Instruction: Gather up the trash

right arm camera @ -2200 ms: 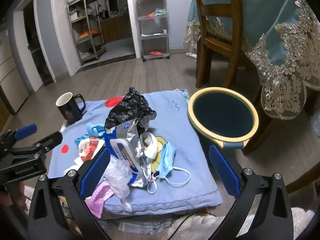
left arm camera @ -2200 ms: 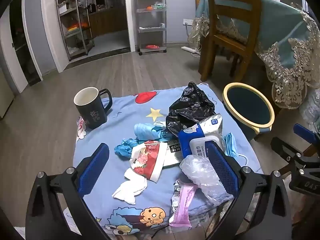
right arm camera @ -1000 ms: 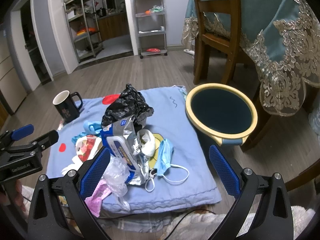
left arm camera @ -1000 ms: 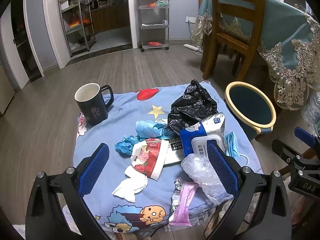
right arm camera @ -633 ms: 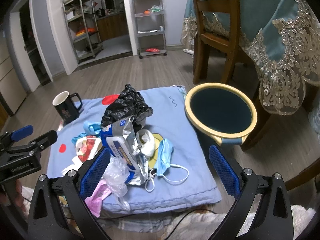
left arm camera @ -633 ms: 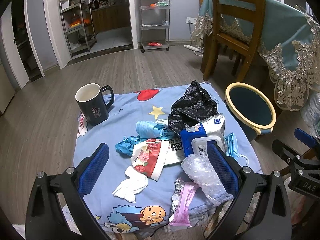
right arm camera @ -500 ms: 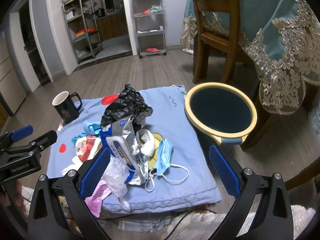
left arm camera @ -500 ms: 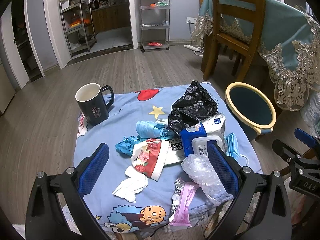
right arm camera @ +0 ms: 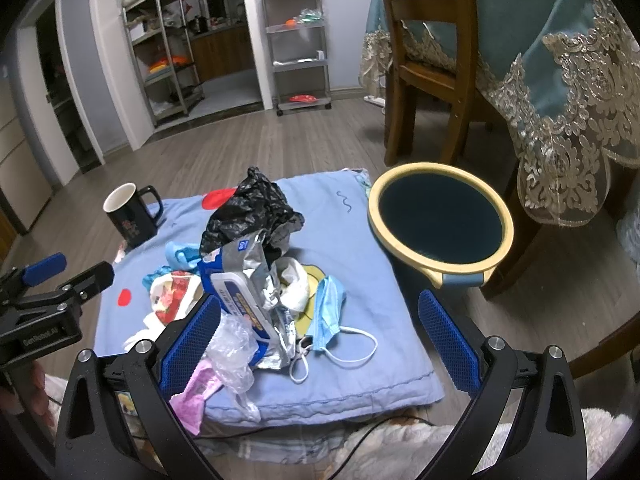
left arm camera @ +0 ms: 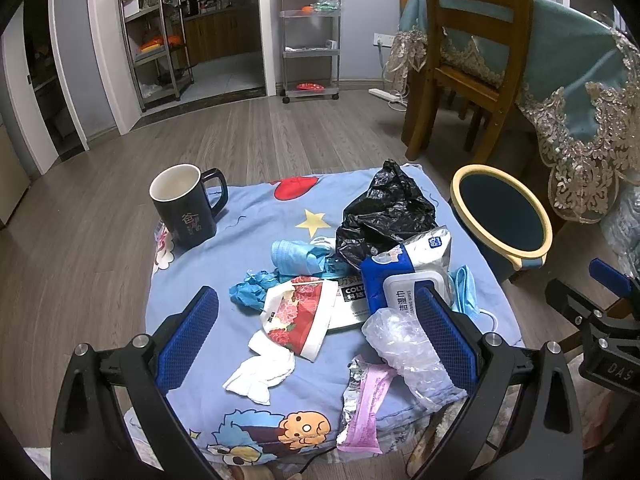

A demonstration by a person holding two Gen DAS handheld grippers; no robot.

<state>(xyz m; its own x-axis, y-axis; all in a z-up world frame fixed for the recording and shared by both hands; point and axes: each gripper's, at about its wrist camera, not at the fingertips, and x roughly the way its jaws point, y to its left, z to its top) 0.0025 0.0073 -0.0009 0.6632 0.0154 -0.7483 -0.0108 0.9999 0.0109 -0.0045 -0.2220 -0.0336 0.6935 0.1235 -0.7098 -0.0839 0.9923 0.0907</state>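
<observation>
Trash lies piled on a blue cartoon-print cushion [left arm camera: 248, 236]: a crumpled black plastic bag [left arm camera: 384, 212], a blue and silver wet-wipes pack [left arm camera: 404, 276], a red floral wrapper [left arm camera: 300, 316], white tissue [left arm camera: 260, 372], clear plastic [left arm camera: 404, 344], a pink wrapper [left arm camera: 364, 404] and a blue face mask [right arm camera: 328, 304]. A yellow-rimmed dark bin [right arm camera: 440, 224] stands right of the cushion. My left gripper [left arm camera: 316, 336] hangs open above the cushion's near edge. My right gripper [right arm camera: 320, 340] is open too, over the near right part, with nothing between its fingers.
A black mug [left arm camera: 184, 208] stands on the cushion's far left corner. A wooden chair [left arm camera: 468, 60] and a table with a teal lace cloth [right arm camera: 560, 40] rise behind the bin. Metal shelving [left arm camera: 308, 28] stands far back on the wood floor.
Both grippers have drifted very slightly over the last two seconds; the trash pile, mug and bin lie where they were. Both jaws stay open.
</observation>
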